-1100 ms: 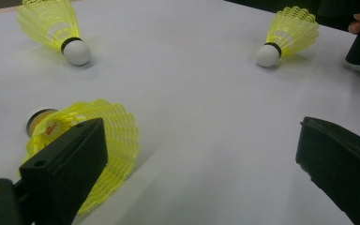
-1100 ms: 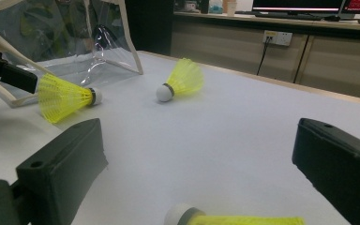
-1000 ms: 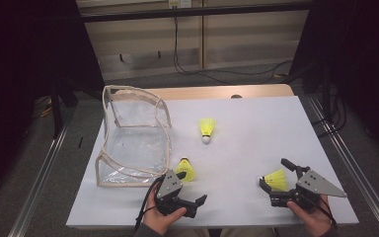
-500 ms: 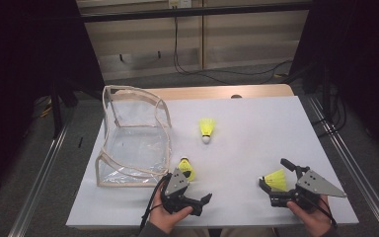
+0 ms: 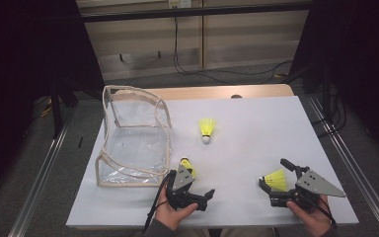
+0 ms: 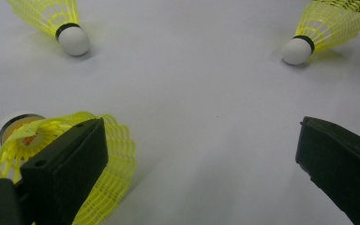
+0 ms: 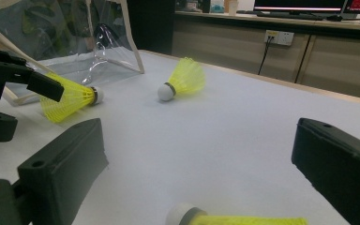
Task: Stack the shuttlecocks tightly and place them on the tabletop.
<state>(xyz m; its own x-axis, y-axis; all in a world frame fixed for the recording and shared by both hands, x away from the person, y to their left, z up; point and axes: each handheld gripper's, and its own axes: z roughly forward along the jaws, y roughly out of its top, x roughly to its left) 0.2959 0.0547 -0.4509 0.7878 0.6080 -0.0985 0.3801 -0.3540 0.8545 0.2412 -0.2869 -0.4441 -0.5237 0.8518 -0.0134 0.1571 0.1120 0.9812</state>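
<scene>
Near you, your left gripper (image 5: 205,195) sits low on the white table (image 5: 256,128) with its jaws spread wide apart, holding nothing. In the left gripper view, a yellow plastic shuttlecock with a white round tip (image 6: 70,154) lies right by one jaw, but the jaws are not around it yet. In the high view this shuttlecock (image 5: 187,165) lies just beside the near right corner of the clear plastic bag with beige edges (image 5: 133,136).

Your right gripper (image 5: 272,180), near the right side of the table, is wide open too. A second yellow shuttlecock (image 5: 275,179) lies between its jaws, not squeezed yet. In the right gripper view you can see its white tip (image 7: 180,214) down low between the two jaws.

Farther away, in the middle of the table, a third yellow shuttlecock (image 5: 207,129) lies on its side, well apart from both grippers.

The bag stands open at the far left. It looks empty inside.

So the job looks like it is just starting. No shuttlecock is in the bag yet. All three are left to pick up and drop in, and the right one looks ready to be grabbed first.
</scene>
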